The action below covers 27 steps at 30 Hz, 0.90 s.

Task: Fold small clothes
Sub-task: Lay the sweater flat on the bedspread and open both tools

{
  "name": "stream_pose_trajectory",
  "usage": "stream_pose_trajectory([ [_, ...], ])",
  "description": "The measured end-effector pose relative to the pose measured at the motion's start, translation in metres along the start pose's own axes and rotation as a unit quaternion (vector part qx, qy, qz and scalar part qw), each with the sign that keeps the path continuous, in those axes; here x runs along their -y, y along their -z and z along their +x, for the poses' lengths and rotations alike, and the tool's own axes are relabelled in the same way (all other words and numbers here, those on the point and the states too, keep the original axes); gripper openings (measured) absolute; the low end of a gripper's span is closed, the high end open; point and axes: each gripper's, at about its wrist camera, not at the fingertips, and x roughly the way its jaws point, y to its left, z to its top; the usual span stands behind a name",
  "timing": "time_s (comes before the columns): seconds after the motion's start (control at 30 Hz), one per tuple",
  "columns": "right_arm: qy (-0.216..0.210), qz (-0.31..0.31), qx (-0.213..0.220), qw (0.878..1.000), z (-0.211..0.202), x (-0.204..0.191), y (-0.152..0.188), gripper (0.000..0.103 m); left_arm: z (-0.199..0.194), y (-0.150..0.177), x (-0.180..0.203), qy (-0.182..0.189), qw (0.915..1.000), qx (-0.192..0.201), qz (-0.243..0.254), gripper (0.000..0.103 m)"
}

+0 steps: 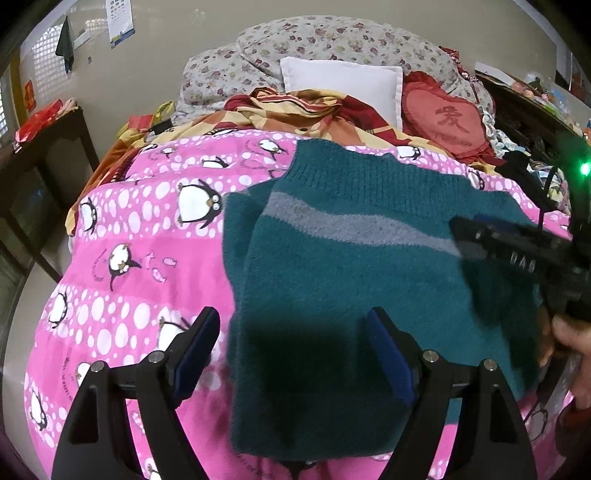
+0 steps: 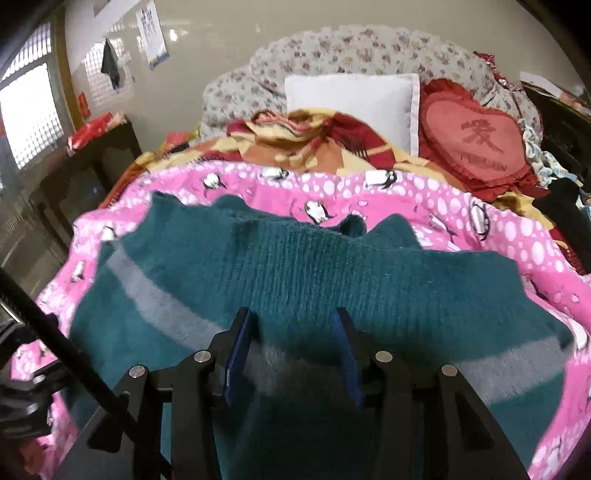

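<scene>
With one side panel already turned in over its body, a teal knitted sweater with a grey stripe lies partly folded on a pink penguin-print quilt, ribbed band toward the pillows. The left edge shows a doubled layer in the left wrist view; the garment seems to be mid-fold, with its right side and the final halving apparently yet to come.

The left gripper hovers just over the near left part of the sweater, jaws spread wide and nothing between the blue pads. The right gripper stands over the middle of the knit near the grey stripe, jaws parted about halfway and empty, the pads clear of the wool. A person's hand grips that tool at the right edge of the left view.

The work surface is a bed, soft and uneven, so the fold will likely need smoothing. Behind the quilt lie a rumpled red-and-yellow blanket, a white pillow, a red heart-shaped cushion and a floral duvet heaped against a pale wall. A dark wooden cabinet stands to the left beneath a bright window; a calendar hangs above.
</scene>
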Motion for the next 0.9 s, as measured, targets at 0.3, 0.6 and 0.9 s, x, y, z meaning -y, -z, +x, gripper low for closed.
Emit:
stream_pose_trajectory([
  [0.3,-0.025,-0.034,0.000,0.999,-0.047,-0.013,0.020,0.050,-0.005,0.009,-0.033,0.028,0.9980,-0.014,-0.055,0.085],
  [0.6,-0.031,-0.013,-0.034,0.999,-0.021,-0.011,0.042,0.054,0.005,0.018,-0.065,0.027,0.9924,-0.027,-0.117,0.089],
  [0.9,-0.046,-0.014,-0.004,0.999,-0.035,-0.019,0.016,0.056,0.022,0.018,-0.062,0.026,0.9921,-0.035,-0.118,0.090],
])
